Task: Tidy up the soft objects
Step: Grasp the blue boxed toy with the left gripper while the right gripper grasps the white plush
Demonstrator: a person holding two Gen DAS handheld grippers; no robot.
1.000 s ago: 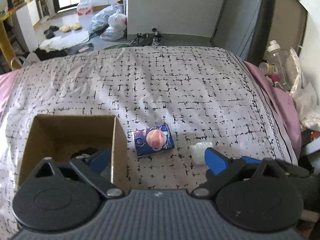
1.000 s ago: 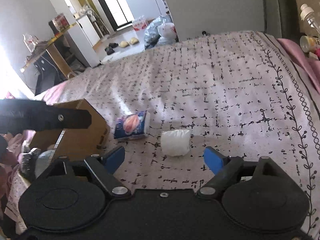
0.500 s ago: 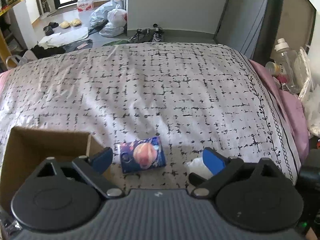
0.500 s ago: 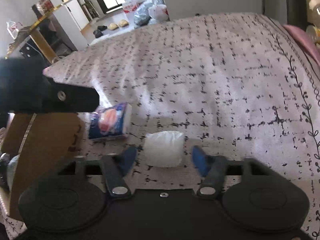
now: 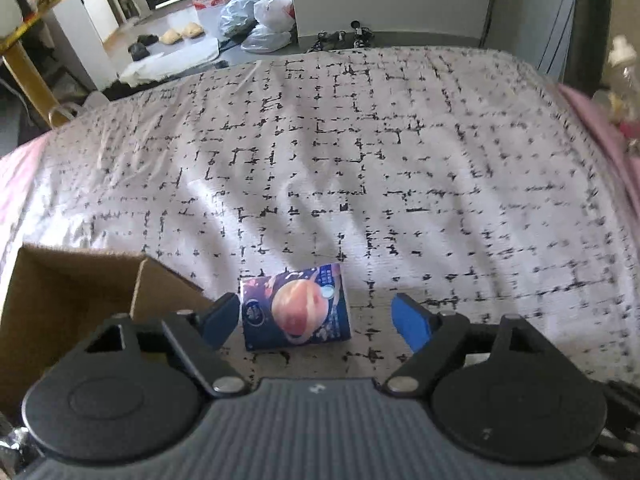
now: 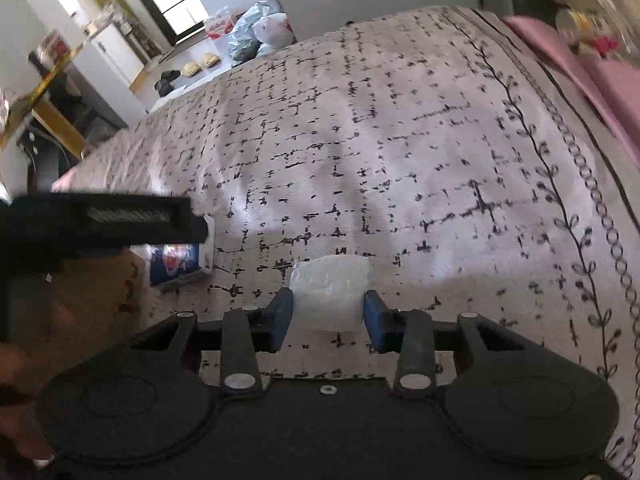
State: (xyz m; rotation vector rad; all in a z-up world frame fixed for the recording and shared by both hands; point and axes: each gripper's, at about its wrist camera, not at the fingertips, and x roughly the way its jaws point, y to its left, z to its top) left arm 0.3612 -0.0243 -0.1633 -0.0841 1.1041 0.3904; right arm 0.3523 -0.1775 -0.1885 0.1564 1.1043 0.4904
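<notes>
A dark blue tissue pack with a planet picture (image 5: 296, 307) lies on the patterned bedspread (image 5: 320, 160). My left gripper (image 5: 316, 320) is open, its blue pads on either side of the pack, the left pad close to it. A small white plastic-wrapped pack (image 6: 328, 296) lies further right. My right gripper (image 6: 327, 318) has closed its blue pads against both sides of the white pack. The blue pack also shows in the right wrist view (image 6: 180, 264), partly hidden by the left gripper's body (image 6: 104, 224).
An open cardboard box (image 5: 72, 300) stands on the bed just left of the blue pack. Pink bedding (image 6: 592, 64) and bottles lie along the right edge. Beyond the bed's far edge are bags and shoes on the floor (image 5: 260, 20).
My left gripper moved right from over the box until its jaws straddle the blue pack. My right gripper moved forward onto the white pack and closed on it.
</notes>
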